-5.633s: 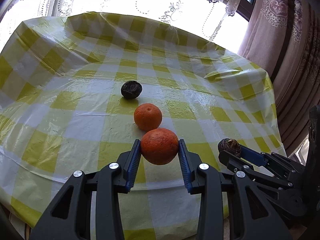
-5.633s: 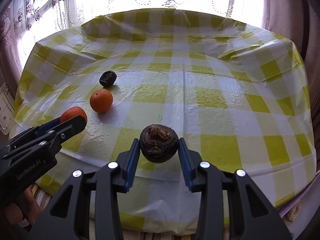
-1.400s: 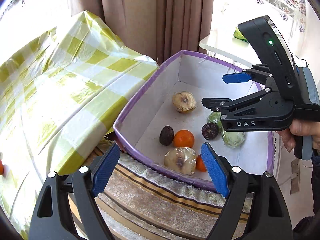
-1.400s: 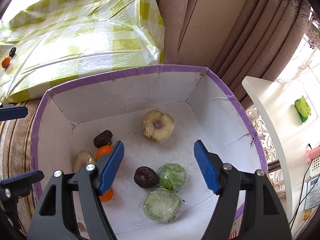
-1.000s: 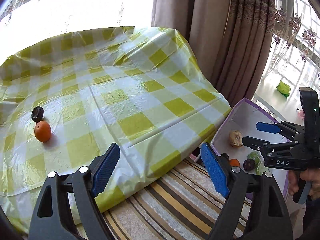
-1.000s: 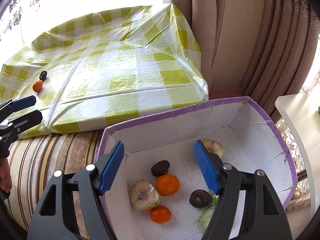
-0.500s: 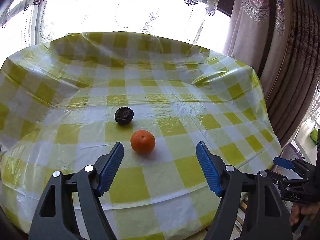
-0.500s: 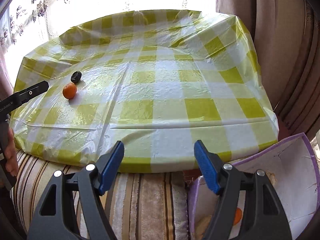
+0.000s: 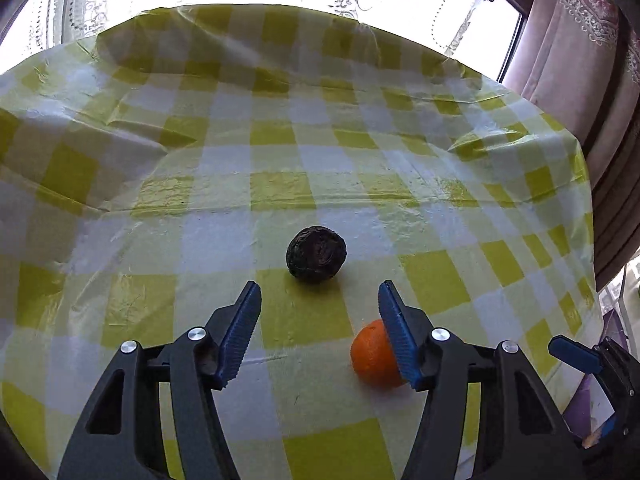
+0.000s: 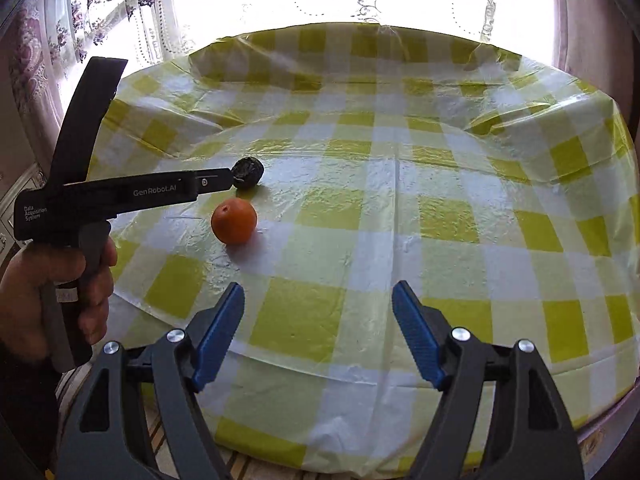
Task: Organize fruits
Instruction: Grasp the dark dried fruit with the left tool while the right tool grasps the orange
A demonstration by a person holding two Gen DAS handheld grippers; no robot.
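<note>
A dark wrinkled fruit (image 9: 316, 255) lies on the yellow-checked tablecloth (image 9: 280, 184), just ahead of my left gripper (image 9: 320, 300), which is open and empty. An orange (image 9: 372, 354) lies beside it, partly behind the left gripper's right finger. In the right wrist view the dark fruit (image 10: 249, 173) and the orange (image 10: 234, 221) sit at the left of the table, and the left gripper's tip (image 10: 224, 180) reaches the dark fruit. My right gripper (image 10: 318, 304) is open and empty, over the table's near edge, well to the right of both fruits.
The purple-rimmed box (image 9: 592, 408) shows only as a sliver at the lower right of the left wrist view. Curtains and a bright window stand behind the table. The right gripper's tip (image 9: 572, 354) shows at the right edge.
Both grippers let their fruits go into the box and swung back to the table. The left gripper has moved close to the dark fruit. Both stay open.
</note>
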